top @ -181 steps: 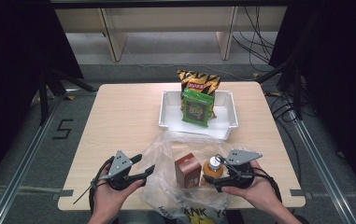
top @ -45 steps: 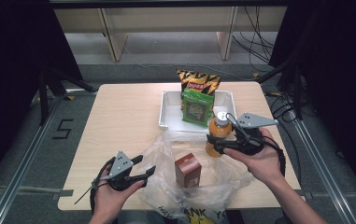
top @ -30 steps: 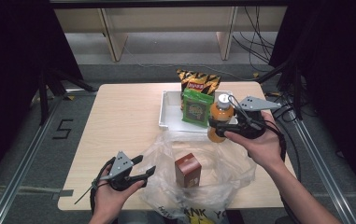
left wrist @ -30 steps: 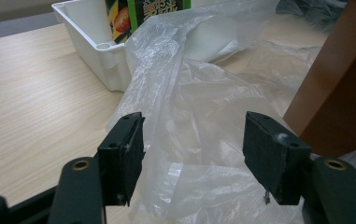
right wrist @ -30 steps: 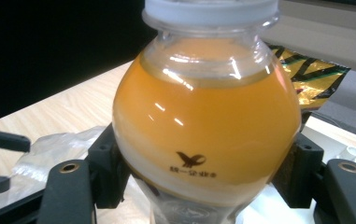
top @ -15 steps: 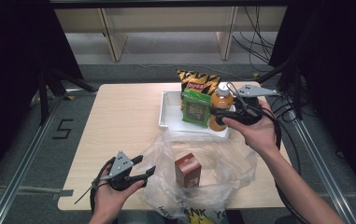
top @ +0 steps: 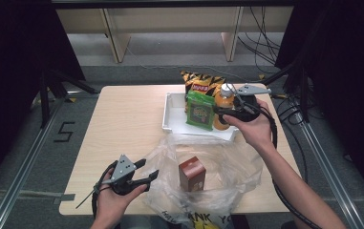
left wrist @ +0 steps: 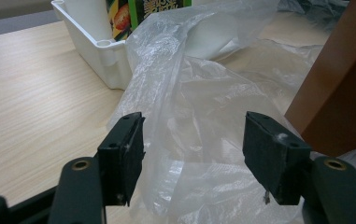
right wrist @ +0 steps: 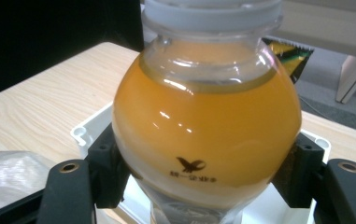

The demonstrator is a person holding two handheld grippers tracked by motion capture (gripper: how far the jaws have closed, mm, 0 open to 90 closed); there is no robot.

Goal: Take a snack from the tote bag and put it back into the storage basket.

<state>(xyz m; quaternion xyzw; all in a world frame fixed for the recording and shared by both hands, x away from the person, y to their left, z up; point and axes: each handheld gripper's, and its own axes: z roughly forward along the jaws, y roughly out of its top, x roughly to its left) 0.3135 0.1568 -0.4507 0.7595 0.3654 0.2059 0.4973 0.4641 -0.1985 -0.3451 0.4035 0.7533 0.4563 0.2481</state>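
Note:
An orange juice bottle (top: 223, 107) with a white cap is upright in my right gripper (top: 227, 113), whose jaws are shut on its round belly (right wrist: 207, 126). It hangs over the right part of the white tray (top: 172, 121), beside a green snack packet (top: 199, 110). A clear plastic bag (top: 227, 167) lies open on the near side of the table with a brown carton (top: 192, 173) standing in it. My left gripper (top: 147, 169) rests at the bag's left edge. Its jaws are open and the crumpled plastic (left wrist: 189, 93) lies just beyond them.
A yellow and black crisp bag (top: 201, 81) leans at the tray's back. The tray's corner (left wrist: 98, 51) and the carton (left wrist: 339, 93) stand ahead of the left gripper. Bare wooden tabletop (top: 122, 119) spreads to the left of the tray.
My right hand has carried the bottle from the bag up and away to the tray, and lately a little farther back and left over it. The left hand has stayed put.

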